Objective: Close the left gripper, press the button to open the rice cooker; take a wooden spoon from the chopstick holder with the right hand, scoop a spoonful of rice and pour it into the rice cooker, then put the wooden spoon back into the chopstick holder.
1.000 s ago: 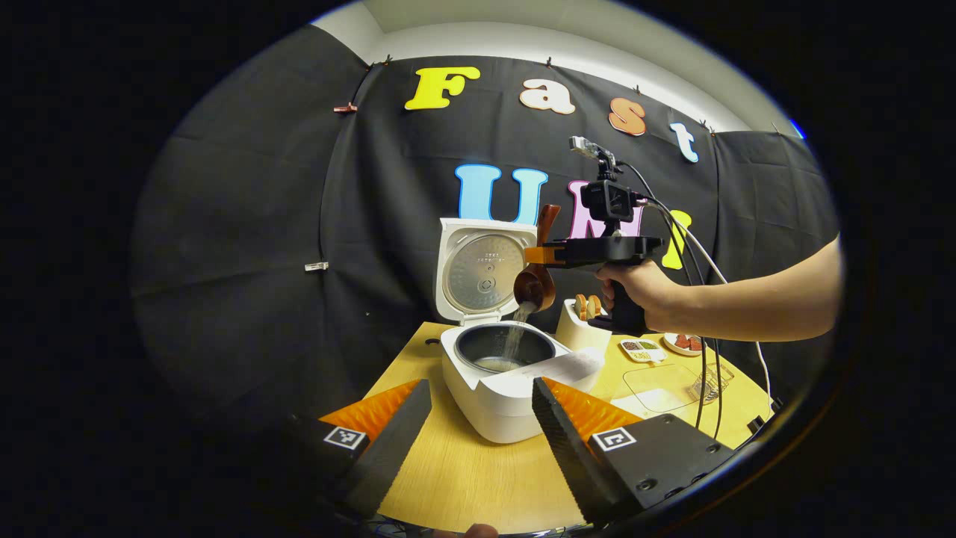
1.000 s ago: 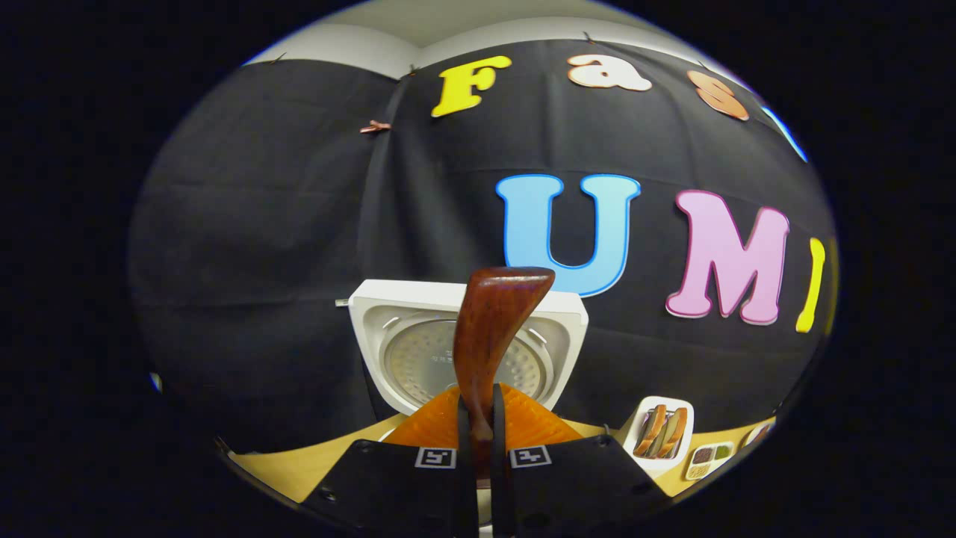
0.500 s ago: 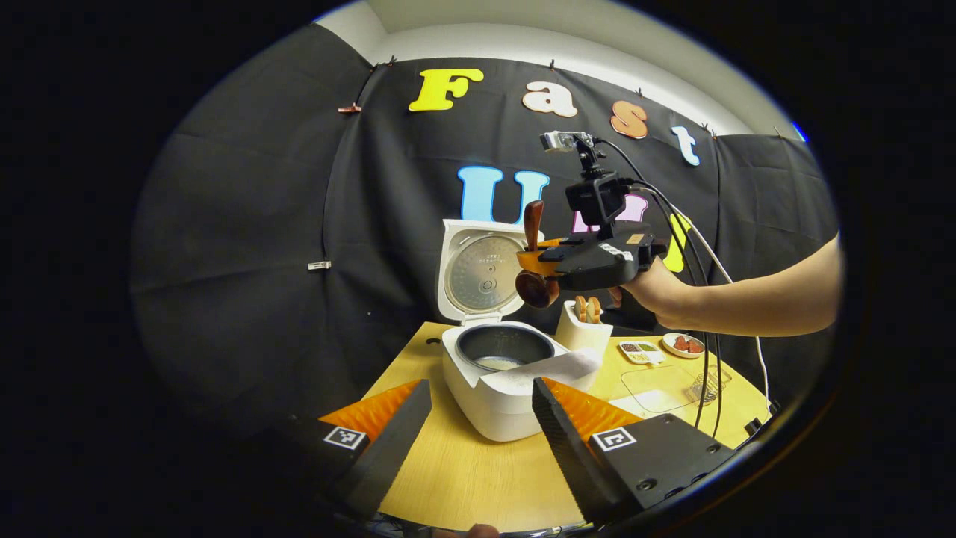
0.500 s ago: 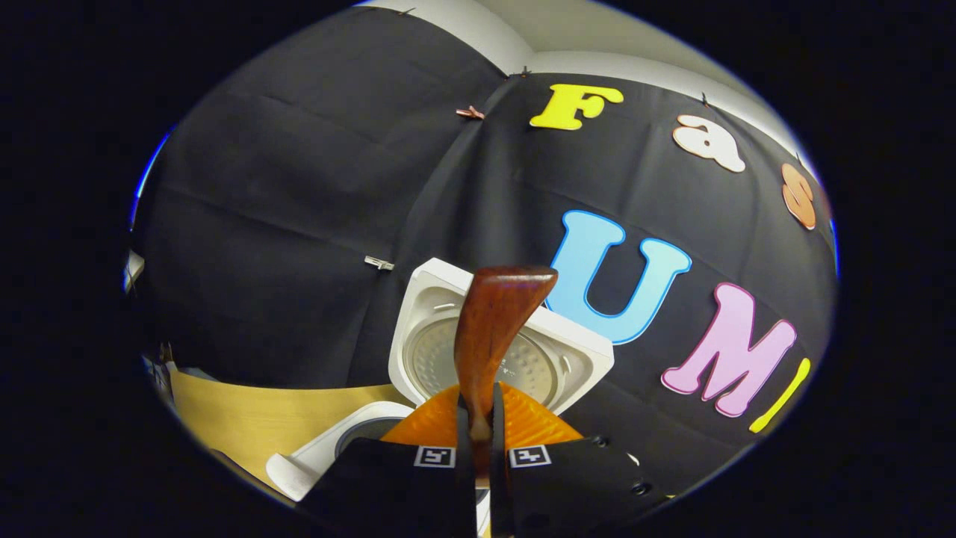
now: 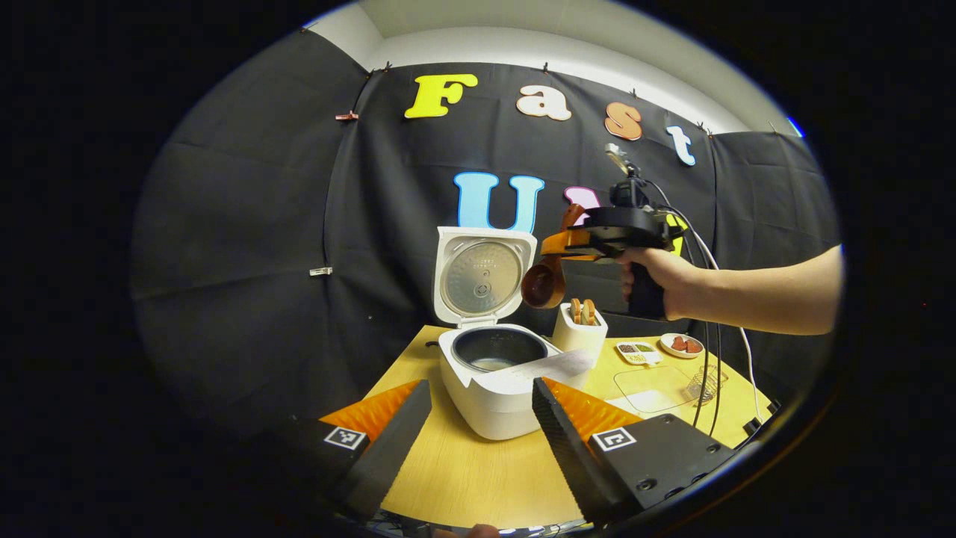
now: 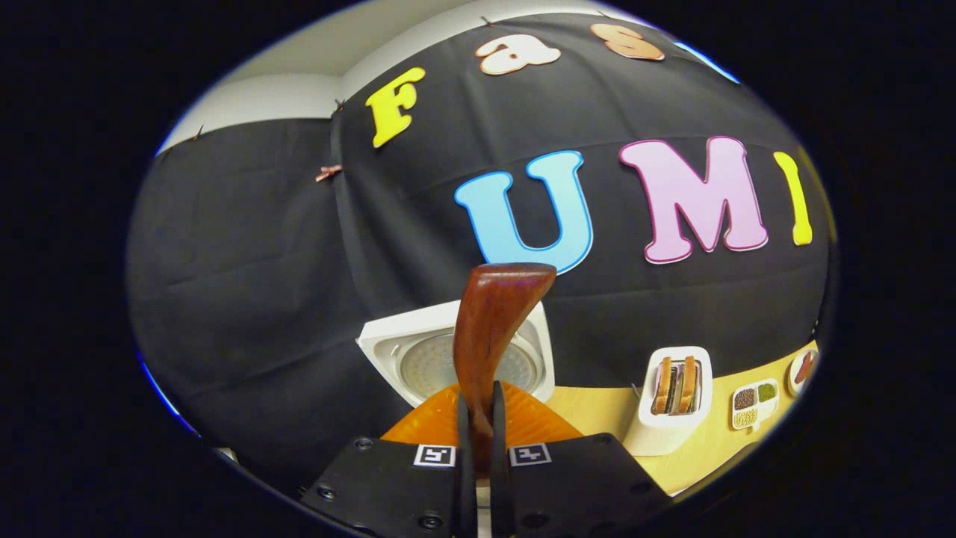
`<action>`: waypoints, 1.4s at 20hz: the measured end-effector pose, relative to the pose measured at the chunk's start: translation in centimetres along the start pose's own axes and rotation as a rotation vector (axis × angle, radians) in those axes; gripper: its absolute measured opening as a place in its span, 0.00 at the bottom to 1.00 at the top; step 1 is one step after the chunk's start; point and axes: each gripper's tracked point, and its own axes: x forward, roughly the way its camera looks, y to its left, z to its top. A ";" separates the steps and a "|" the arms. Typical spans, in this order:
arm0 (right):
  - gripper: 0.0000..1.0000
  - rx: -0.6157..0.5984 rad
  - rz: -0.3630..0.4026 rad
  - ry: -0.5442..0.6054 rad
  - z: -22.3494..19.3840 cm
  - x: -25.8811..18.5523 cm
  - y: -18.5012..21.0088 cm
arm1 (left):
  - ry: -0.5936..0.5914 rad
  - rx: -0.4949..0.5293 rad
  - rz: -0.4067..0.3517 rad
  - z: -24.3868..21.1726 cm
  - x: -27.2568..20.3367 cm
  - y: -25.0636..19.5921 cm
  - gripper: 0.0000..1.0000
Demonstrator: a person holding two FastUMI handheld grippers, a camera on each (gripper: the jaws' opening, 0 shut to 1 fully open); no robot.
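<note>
The white rice cooker (image 5: pixel 497 392) stands on the table with its lid (image 5: pixel 478 275) raised; some rice lies in its dark inner pot. My right gripper (image 5: pixel 562 243) hangs above and right of the cooker, shut on the dark wooden spoon (image 5: pixel 544 282), whose bowl hangs down near the lid. In the right gripper view the spoon handle (image 6: pixel 493 329) rises from between the shut fingers of my right gripper (image 6: pixel 478 403). The white chopstick holder (image 5: pixel 579 334) with wooden utensils stands right of the cooker. My left gripper (image 5: pixel 478 400) is open, low over the near table, in front of the cooker.
Right of the chopstick holder (image 6: pixel 672 407) lie a divided dish of grains (image 5: pixel 637 350), a small plate of red food (image 5: pixel 681 344), a clear tray (image 5: pixel 651 387) and a small wire basket (image 5: pixel 706 383). Cables trail from the right gripper over the wooden table (image 5: pixel 463 471).
Rice was pouring from the spoon into the pot a second ago. The right gripper has since lifted, turned and moved right, away from the pot toward the chopstick holder. The left gripper held still.
</note>
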 end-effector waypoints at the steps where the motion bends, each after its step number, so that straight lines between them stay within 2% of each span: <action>1: 0.11 0.009 -0.005 -0.018 0.9 -1.4 -0.7 | -0.004 -0.005 -0.003 0.3 -0.1 -0.3 0.94; 5: 0.11 0.066 -0.018 -0.098 3.8 -7.3 -3.2 | -0.030 0.010 -0.011 1.4 0.0 -1.8 0.94; 9: 0.11 0.103 -0.069 -0.155 5.4 -14.6 -8.6 | -0.053 0.028 -0.035 2.5 0.4 -4.2 0.94; 12: 0.11 0.102 -0.135 -0.171 5.5 -19.4 -13.3 | -0.060 0.032 -0.047 2.9 0.8 -5.9 0.94; 21: 0.11 0.089 -0.398 -0.093 -1.1 -31.2 -31.3 | -0.060 0.031 -0.028 4.0 2.1 -9.7 0.94; 25: 0.12 0.094 -0.505 -0.022 -5.2 -33.5 -37.7 | -0.055 0.053 -0.013 4.7 2.6 -11.7 0.94; 28: 0.11 0.101 -0.558 0.023 -8.2 -33.8 -41.3 | -0.049 0.036 -0.009 5.2 3.0 -13.2 0.94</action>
